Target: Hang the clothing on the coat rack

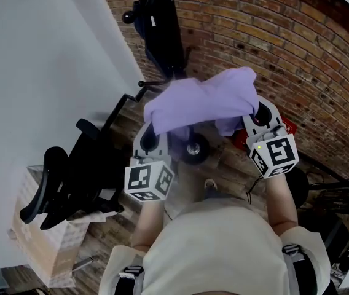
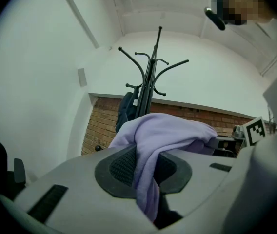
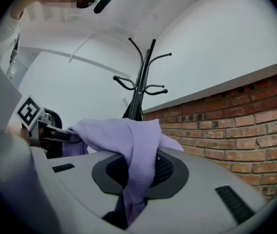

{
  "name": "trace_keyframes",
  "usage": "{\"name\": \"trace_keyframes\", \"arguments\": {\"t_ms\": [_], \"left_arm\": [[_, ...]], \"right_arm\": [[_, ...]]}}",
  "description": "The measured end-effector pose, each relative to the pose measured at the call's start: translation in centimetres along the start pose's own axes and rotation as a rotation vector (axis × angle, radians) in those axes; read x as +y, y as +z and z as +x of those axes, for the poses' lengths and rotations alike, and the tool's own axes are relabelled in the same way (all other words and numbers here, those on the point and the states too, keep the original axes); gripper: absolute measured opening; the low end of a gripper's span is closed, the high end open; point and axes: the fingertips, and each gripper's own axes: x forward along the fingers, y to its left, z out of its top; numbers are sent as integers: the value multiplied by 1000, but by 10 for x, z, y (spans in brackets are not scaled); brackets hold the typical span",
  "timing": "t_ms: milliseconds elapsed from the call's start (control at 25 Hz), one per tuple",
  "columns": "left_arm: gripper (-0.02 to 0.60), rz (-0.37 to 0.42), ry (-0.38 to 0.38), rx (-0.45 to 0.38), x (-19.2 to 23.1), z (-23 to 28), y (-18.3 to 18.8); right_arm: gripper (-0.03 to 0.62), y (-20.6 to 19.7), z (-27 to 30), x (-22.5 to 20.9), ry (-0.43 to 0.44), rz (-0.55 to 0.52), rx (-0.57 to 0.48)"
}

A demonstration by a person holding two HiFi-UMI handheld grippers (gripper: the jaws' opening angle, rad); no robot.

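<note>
A lilac garment point(image 1: 202, 101) stretches between both grippers, held up at chest height. My left gripper point(image 1: 152, 134) is shut on its left end, the cloth point(image 2: 150, 169) pinched between the dark pads. My right gripper point(image 1: 257, 117) is shut on the other end, with fabric point(image 3: 136, 172) hanging down through its jaws. The black coat rack point(image 2: 151, 74) stands ahead against the white wall, its curved hooks point(image 3: 143, 67) above the garment. A dark item point(image 1: 159, 26) hangs on the rack's pole.
A brick wall point(image 1: 285, 48) runs behind and to the right. A black office chair point(image 1: 70, 177) stands at the left beside a cardboard box point(image 1: 39, 238). A small wheel point(image 1: 194, 149) and a red object point(image 1: 288, 128) lie on the wooden floor below the garment.
</note>
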Motion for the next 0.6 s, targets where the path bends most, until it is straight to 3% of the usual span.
{"name": "trace_keyframes", "arguments": {"t_ms": [600], "left_arm": [[48,-13,116,39,27,56,-26]], "right_arm": [[46,-40,77,-32,104,19,43]]}}
